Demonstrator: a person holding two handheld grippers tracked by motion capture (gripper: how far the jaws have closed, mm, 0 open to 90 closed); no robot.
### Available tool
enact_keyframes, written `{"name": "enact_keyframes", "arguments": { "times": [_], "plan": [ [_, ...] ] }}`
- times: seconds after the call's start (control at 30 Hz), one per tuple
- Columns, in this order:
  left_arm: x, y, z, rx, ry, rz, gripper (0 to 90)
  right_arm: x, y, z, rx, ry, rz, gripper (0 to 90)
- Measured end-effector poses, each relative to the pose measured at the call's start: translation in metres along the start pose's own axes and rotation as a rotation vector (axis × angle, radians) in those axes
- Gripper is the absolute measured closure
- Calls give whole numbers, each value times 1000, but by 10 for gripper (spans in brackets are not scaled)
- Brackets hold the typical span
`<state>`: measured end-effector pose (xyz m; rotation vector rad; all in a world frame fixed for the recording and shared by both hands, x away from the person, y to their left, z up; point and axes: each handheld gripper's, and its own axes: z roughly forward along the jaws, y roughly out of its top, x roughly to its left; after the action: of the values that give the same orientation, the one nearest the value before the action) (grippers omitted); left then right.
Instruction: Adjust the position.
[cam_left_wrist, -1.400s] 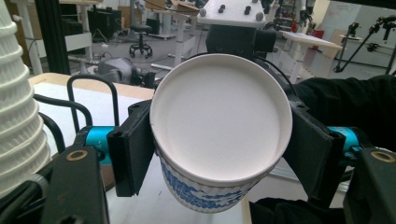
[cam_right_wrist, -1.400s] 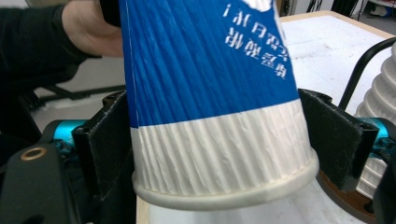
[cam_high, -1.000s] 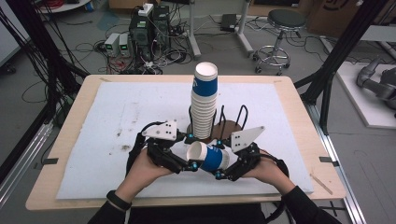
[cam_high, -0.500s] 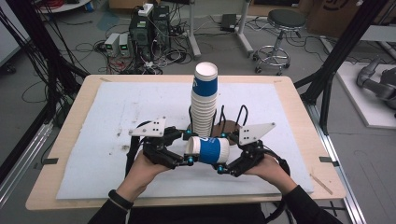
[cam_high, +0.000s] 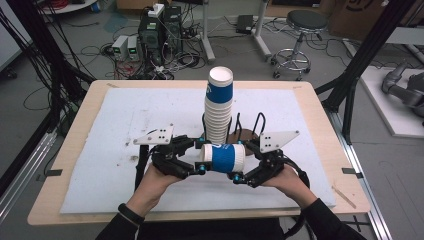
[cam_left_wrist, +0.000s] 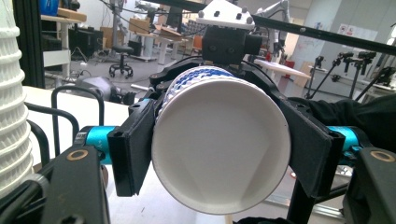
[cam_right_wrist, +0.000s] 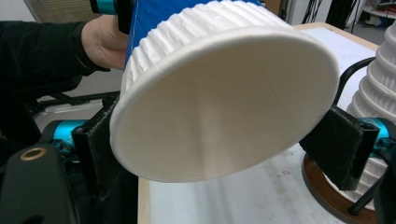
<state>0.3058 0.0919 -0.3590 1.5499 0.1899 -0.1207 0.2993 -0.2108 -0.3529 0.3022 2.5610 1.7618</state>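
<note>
1. While it lies on its side above the near part of the white mat (cam_high: 125, 120), the blue-and-white paper cup (cam_high: 223, 158) hangs between the two grippers, just in front of the tall stack of cups (cam_high: 219, 107).
2. The left gripper (cam_high: 201, 157) is clamped on the cup's left end; in the left gripper view its pads (cam_left_wrist: 133, 144) press both sides of the cup (cam_left_wrist: 219, 144).
3. The right gripper (cam_high: 243, 160) stands wide, its jaws having just been opening. The cup's right end (cam_right_wrist: 224, 102) sits between them, with the pads (cam_right_wrist: 338, 142) flanking its ribbed wall.
4. Both grippers point inward, towards each other, roughly level.
5. The left hand (cam_high: 150, 182) and right hand (cam_high: 290, 180) grip the gripper bodies from behind, with the forearms coming in from the near edge.
6. The stack stands upright in a black wire holder (cam_high: 260, 122).
</note>
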Motion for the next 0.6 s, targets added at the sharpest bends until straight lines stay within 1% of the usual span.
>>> {"name": "enact_keyframes", "arguments": {
  "times": [0.07,0.1,0.13,0.23,0.3,0.33,0.37,0.4,0.47,0.6],
  "plan": [
    [-1,0,0,8,4,1,305,-1,1,-1,-2,-7,-20,135],
    [-1,0,0,15,7,8,305,-1,1,-1,-2,-7,-20,135],
    [0,0,-1,16,10,7,305,-1,1,-3,-7,-21,-36,135],
    [0,0,-2,7,12,3,305,-1,2,-5,-22,-31,-29,135],
    [0,-1,-2,-1,6,14,305,-1,2,-5,-30,-15,-3,136],
    [0,-1,-2,-10,2,16,305,-3,1,-3,-55,13,37,136],
    [0,-2,-2,-19,-6,13,305,-3,1,-3,-55,13,37,136],
    [1,-3,-1,-28,-9,9,305,-4,1,-3,-70,35,59,137],
    [1,-5,1,-16,-9,15,305,-6,0,-2,-94,65,97,155],
    [1,-6,2,-23,-10,6,305,-7,0,-4,-85,70,83,181]
  ]
}}
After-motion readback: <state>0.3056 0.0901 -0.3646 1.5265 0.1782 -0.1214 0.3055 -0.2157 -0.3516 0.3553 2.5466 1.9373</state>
